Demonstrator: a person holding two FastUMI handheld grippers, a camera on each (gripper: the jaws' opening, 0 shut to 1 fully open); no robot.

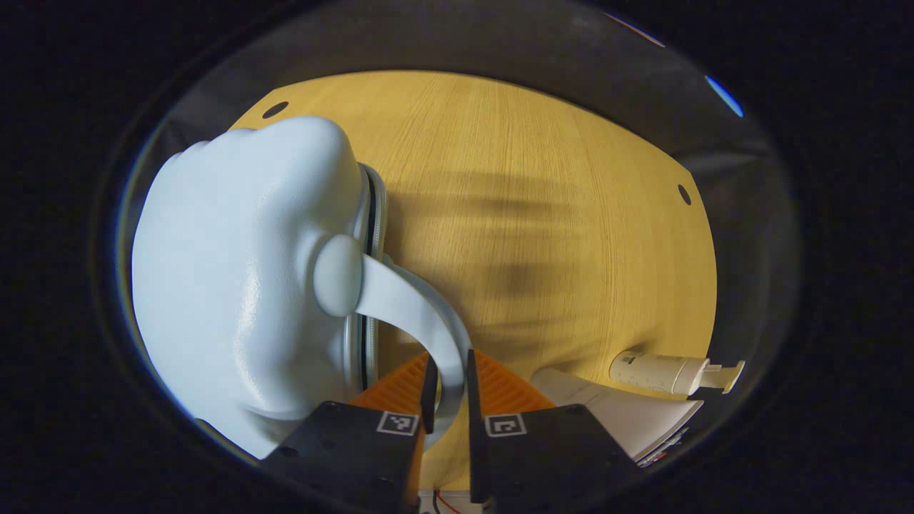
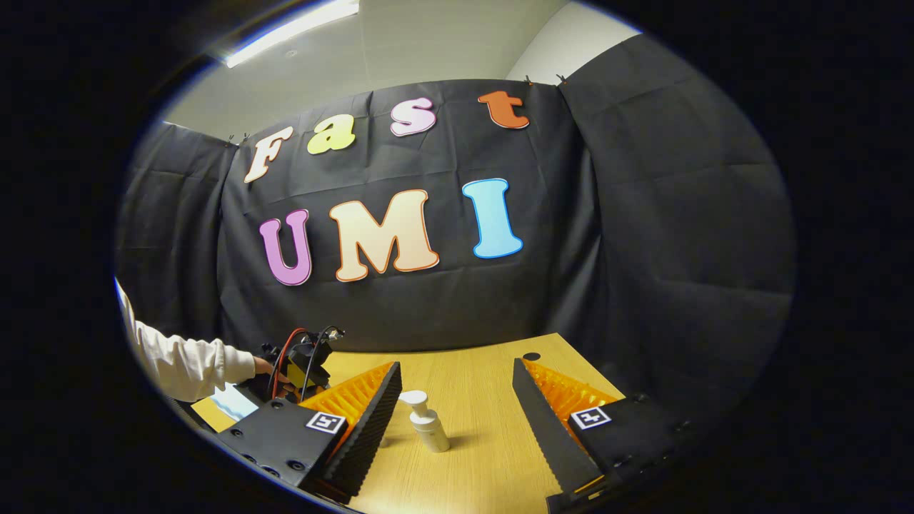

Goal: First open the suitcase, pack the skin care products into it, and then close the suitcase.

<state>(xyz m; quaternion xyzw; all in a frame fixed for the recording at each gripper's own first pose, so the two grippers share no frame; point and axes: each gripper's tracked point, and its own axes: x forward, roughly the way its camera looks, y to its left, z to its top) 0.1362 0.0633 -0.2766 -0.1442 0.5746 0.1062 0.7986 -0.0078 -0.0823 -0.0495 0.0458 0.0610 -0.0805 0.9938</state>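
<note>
In the left gripper view, the pale blue hard-shell suitcase (image 1: 235,285) stands closed on the wooden table at the left. Its curved handle (image 1: 421,314) arches down between the fingers of my left gripper (image 1: 450,389), which is shut on it. A white pump bottle (image 1: 668,373) sits near the table's right edge. In the right gripper view, my right gripper (image 2: 457,410) is open and low over the table. A white pump bottle (image 2: 427,425) stands upright between its fingers, touching neither. Farther left are the other gripper (image 2: 300,364) and a corner of the suitcase (image 2: 232,403).
A white box or carton (image 1: 628,417) lies by the table's near right corner, next to the bottle. A person's white sleeve (image 2: 186,364) reaches in from the left. The booth's black cloth wall (image 2: 643,250) closes off the table's far edge.
</note>
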